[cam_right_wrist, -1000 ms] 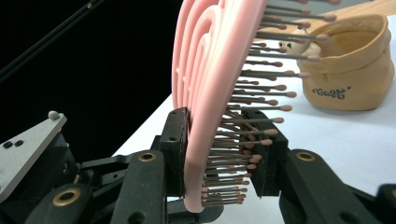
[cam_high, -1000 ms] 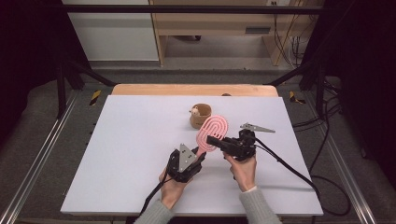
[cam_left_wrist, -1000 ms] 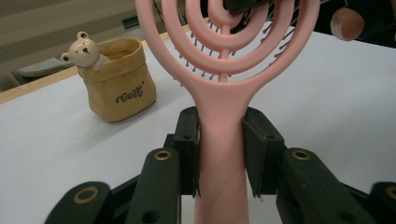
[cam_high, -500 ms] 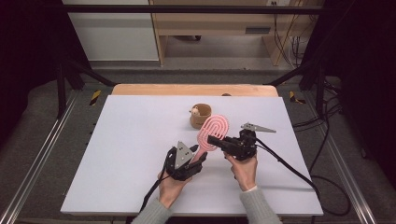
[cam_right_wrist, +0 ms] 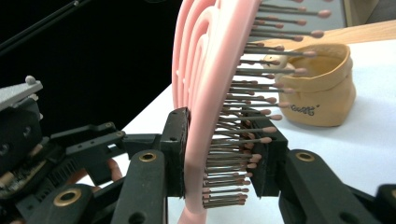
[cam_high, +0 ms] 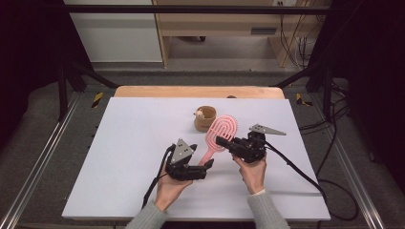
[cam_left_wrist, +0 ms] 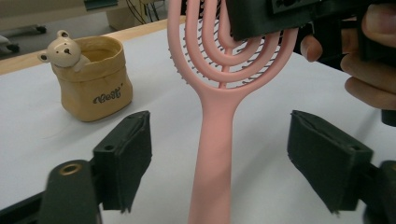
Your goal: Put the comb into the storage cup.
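Note:
A pink hairbrush (cam_high: 221,135) is held above the white table, with my right gripper (cam_high: 223,142) shut on the lower part of its head. In the right gripper view the pads (cam_right_wrist: 180,149) clamp the head (cam_right_wrist: 201,93) from back and bristle side. My left gripper (cam_high: 206,167) sits at the handle's near end; its jaws have just been opening. In the left gripper view the handle (cam_left_wrist: 215,121) stands between the wide-apart pads (cam_left_wrist: 128,158) without touching either.
A small tan fabric pouch with a bear figure (cam_high: 205,118) stands on the table (cam_high: 133,143) just beyond the brush, also in the left gripper view as the pouch (cam_left_wrist: 95,79). A wooden edge runs along the table's far side.
My left gripper's jaws have opened off the brush handle and the hand has lifted slightly. The right gripper and the brush head have stayed put.

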Demonstrator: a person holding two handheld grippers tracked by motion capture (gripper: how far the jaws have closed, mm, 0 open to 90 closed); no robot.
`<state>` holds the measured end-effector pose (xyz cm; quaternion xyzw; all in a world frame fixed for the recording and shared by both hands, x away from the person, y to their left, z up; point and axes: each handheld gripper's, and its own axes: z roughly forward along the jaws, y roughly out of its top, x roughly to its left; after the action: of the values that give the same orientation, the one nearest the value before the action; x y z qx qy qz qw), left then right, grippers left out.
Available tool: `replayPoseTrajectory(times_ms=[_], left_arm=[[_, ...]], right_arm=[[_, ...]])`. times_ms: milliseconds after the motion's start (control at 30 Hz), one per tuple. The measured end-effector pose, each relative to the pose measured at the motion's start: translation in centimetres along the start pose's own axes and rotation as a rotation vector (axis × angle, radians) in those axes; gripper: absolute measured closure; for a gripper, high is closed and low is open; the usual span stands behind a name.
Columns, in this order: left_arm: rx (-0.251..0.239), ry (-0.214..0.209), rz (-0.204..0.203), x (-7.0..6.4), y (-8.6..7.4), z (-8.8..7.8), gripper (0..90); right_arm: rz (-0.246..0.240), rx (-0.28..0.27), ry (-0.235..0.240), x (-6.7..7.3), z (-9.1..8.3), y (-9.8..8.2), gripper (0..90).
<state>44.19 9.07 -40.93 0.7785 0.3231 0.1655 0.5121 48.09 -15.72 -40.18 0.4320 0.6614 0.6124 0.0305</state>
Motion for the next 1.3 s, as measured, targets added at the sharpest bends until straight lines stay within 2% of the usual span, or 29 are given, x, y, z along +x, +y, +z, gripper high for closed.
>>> replayPoseTrajectory(times_ms=[167,267,367,700,1033,1300], left_arm=[[-0.003,-0.043,-0.025,0.7,0.3,-0.6,10.1],[0.002,-0.046,-0.020,1.1,0.4,-0.9,6.7],[0.002,-0.029,-0.015,1.5,0.5,-1.4,5.0],[-0.005,-0.012,-0.014,3.0,0.4,-3.1,3.6],[-0.010,0.018,-0.053,5.3,-1.3,-4.7,3.6],[-0.012,0.046,-0.058,6.8,-2.7,-5.7,3.6]], right_arm=[[-0.014,-0.003,-0.007,0.0,-0.3,0.2,64.3],[-0.020,-0.005,-0.012,0.0,-0.5,0.3,64.3],[-0.027,-0.005,-0.019,0.0,-0.6,0.4,64.2],[-0.044,-0.001,-0.036,0.0,-0.8,0.4,64.2],[-0.055,-0.015,-0.045,0.0,-1.2,0.7,64.2],[-0.066,-0.017,-0.057,-0.1,-1.3,0.8,64.1]])
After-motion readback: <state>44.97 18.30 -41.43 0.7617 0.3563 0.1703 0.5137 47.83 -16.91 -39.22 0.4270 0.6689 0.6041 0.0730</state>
